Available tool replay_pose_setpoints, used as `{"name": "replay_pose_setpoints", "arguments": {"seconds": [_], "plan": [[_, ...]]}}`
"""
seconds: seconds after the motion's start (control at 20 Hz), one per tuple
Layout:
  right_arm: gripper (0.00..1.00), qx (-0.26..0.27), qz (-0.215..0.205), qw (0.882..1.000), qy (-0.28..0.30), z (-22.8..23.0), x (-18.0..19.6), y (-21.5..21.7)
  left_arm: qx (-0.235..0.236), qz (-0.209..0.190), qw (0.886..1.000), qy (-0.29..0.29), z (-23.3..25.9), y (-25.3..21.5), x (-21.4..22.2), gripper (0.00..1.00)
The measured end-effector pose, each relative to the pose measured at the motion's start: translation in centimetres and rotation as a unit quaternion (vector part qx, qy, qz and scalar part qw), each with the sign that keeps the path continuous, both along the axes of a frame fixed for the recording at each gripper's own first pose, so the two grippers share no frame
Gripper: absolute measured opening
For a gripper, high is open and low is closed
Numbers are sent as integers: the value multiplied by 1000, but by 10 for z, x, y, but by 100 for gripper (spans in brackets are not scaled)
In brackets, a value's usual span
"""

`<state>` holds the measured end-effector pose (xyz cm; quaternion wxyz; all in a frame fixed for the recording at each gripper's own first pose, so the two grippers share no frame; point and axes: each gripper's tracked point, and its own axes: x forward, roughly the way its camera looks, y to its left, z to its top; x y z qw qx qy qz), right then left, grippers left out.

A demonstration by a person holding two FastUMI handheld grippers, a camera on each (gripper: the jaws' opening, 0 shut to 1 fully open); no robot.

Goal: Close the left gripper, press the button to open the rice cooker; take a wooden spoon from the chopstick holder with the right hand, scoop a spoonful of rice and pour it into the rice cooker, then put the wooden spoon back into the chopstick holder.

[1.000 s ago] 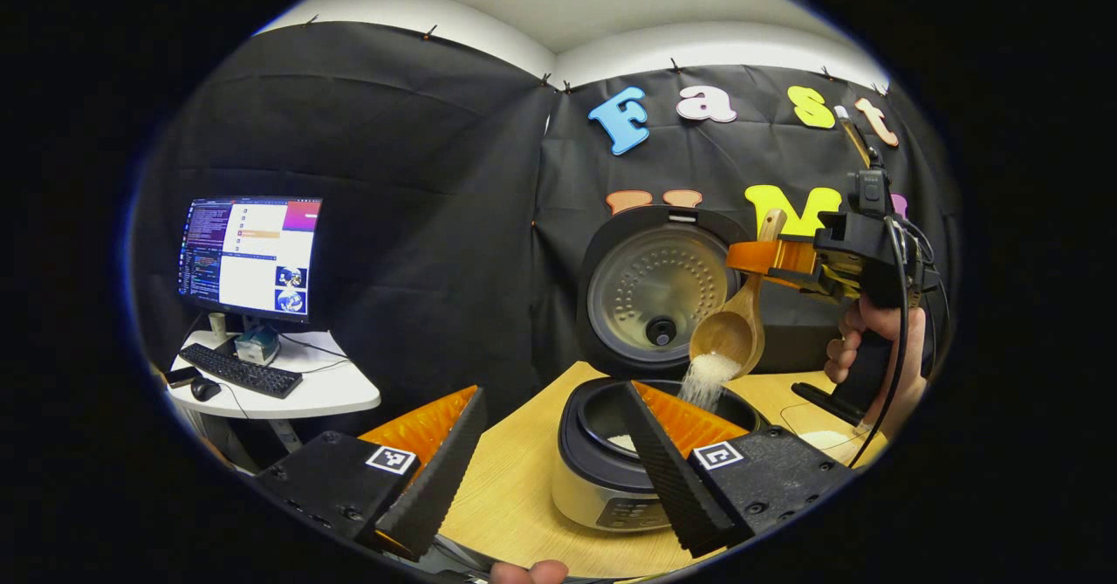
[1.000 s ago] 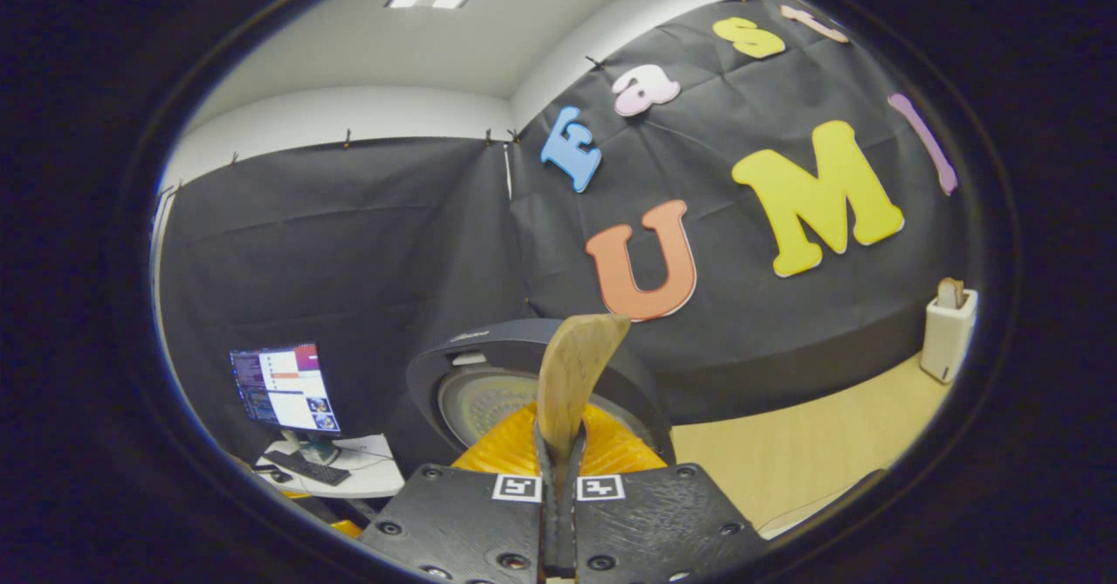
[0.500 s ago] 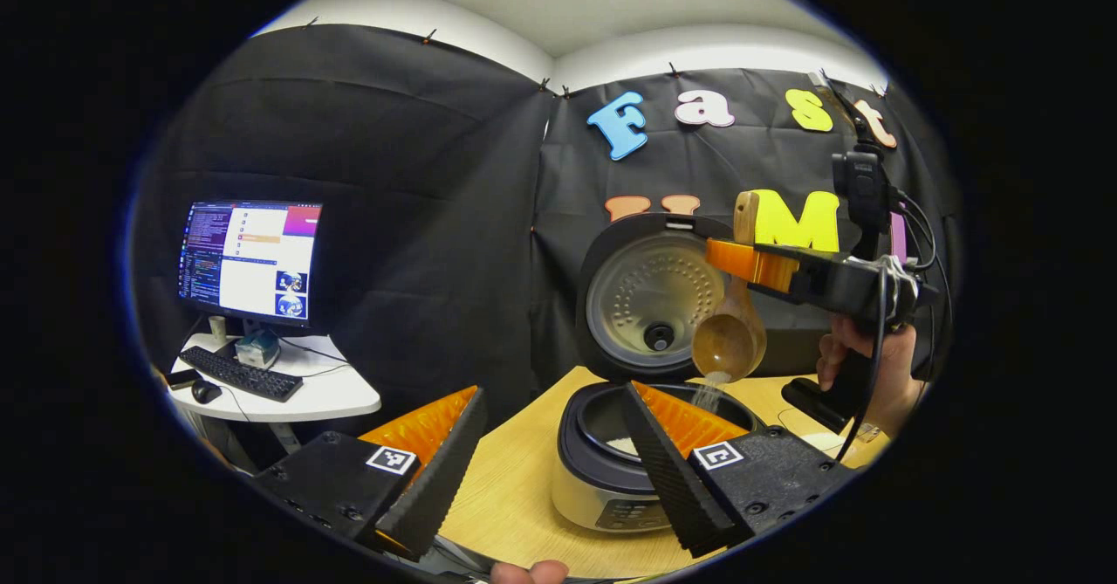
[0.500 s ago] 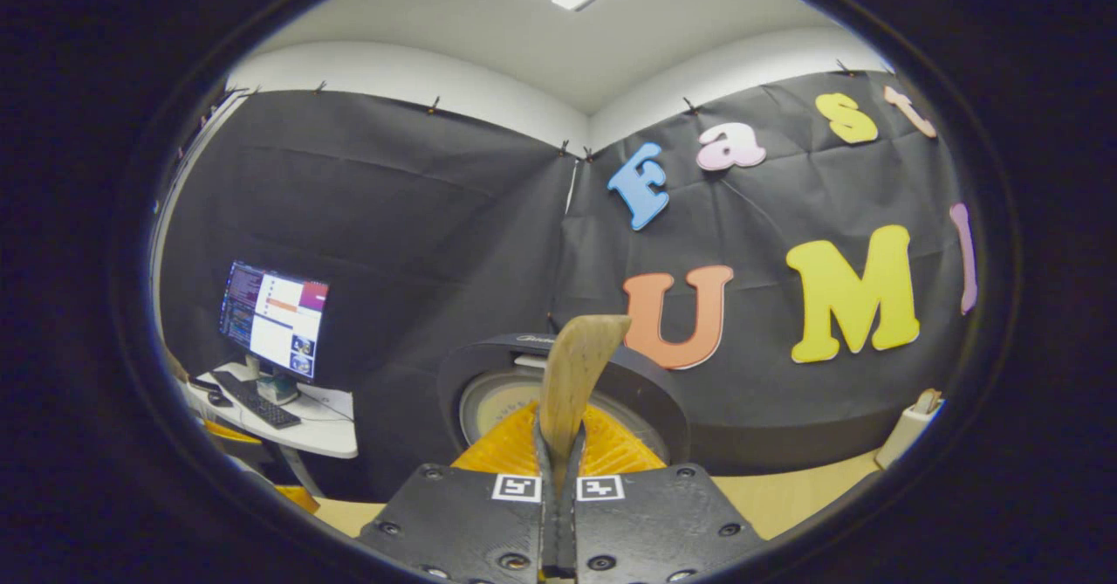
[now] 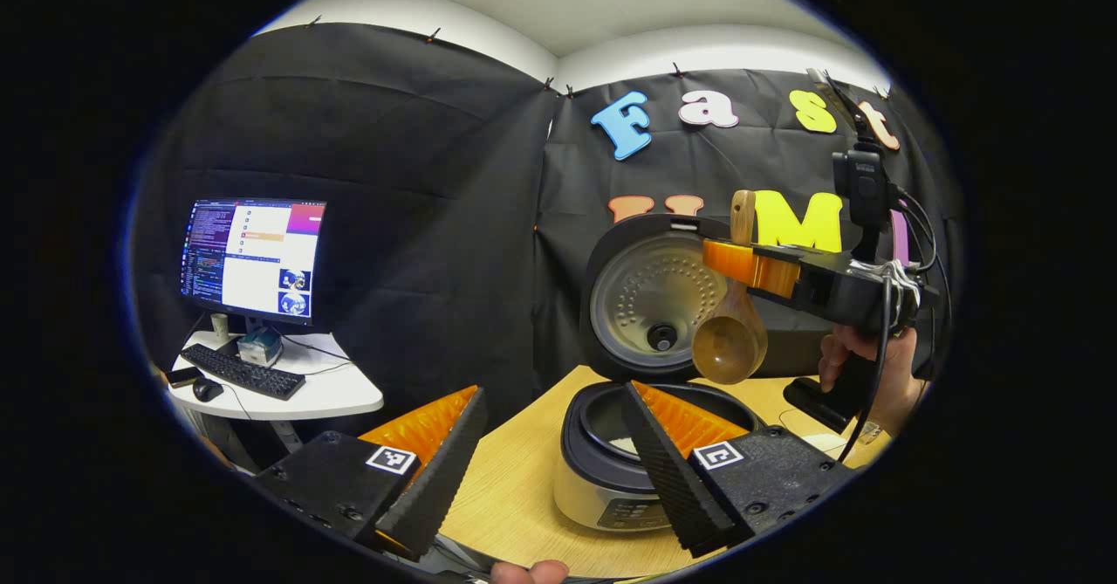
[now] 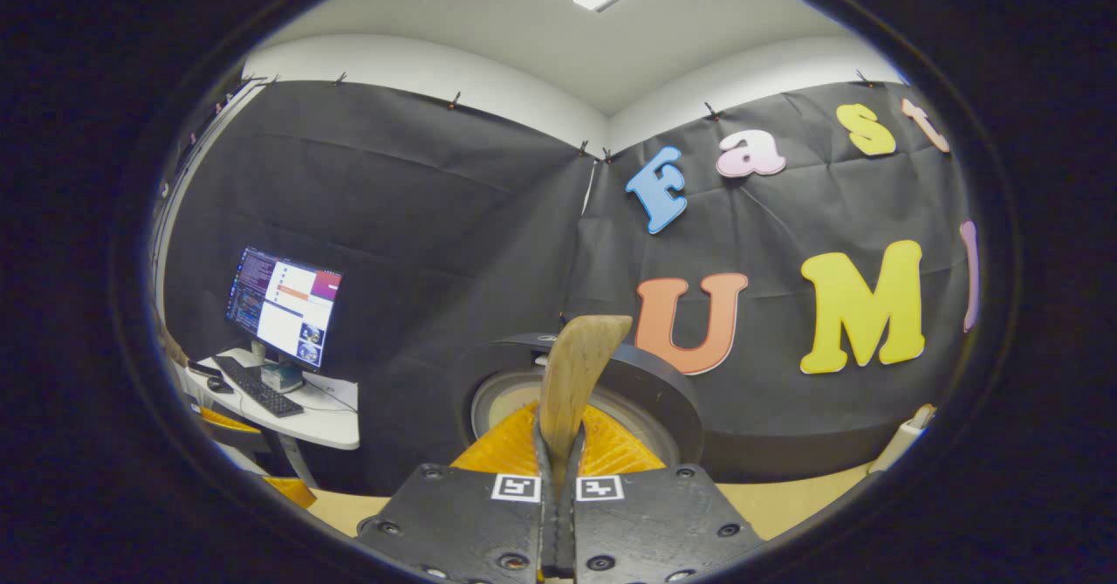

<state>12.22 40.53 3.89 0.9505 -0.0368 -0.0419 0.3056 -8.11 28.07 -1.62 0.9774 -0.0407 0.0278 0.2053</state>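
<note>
The rice cooker (image 5: 602, 479) stands on the wooden table with its lid (image 5: 656, 298) raised and a little white rice in the pot. My left gripper (image 5: 550, 392) hovers open just in front of it, nothing between its fingers. Above the pot, my right gripper (image 5: 731, 259), held by a hand (image 5: 873, 374), is shut on the wooden spoon (image 5: 729, 348). The spoon hangs with its empty bowl down. In the right gripper view, the spoon handle (image 6: 576, 366) sticks up from my shut right gripper (image 6: 558, 470) before the lid (image 6: 628, 383). The white chopstick holder (image 6: 907, 431) sits at the far right.
A monitor (image 5: 253, 257) and a keyboard (image 5: 243, 373) rest on a white side desk (image 5: 305, 392) left of the table. Black cloth walls close off the back. A clear dish with white rice (image 5: 820, 440) lies to the right of the cooker.
The stream of rice from the spoon into the pot has stopped and the spoon bowl is now empty. My right gripper has rolled level and risen slightly. The left gripper stayed put.
</note>
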Motion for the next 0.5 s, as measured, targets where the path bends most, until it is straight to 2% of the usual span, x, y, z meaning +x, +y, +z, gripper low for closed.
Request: {"name": "replay_pose_setpoints", "arguments": {"seconds": [0.1,0.15,0.2,0.3,0.5], "plan": [[0,11,-3,1000,2,6,-1,-8,1,-3,1000,-3,2,-4,0,99],[0,22,-2,1000,10,10,-4,-13,2,-5,1000,-5,3,-6,1,95],[0,34,0,999,18,12,-6,-15,2,-7,1000,-6,6,-9,2,99],[0,59,1,998,35,23,-9,-27,2,-16,1000,-8,8,-18,6,99],[0,98,-13,992,74,35,-12,-74,12,-34,999,-13,15,-36,12,99]]}}
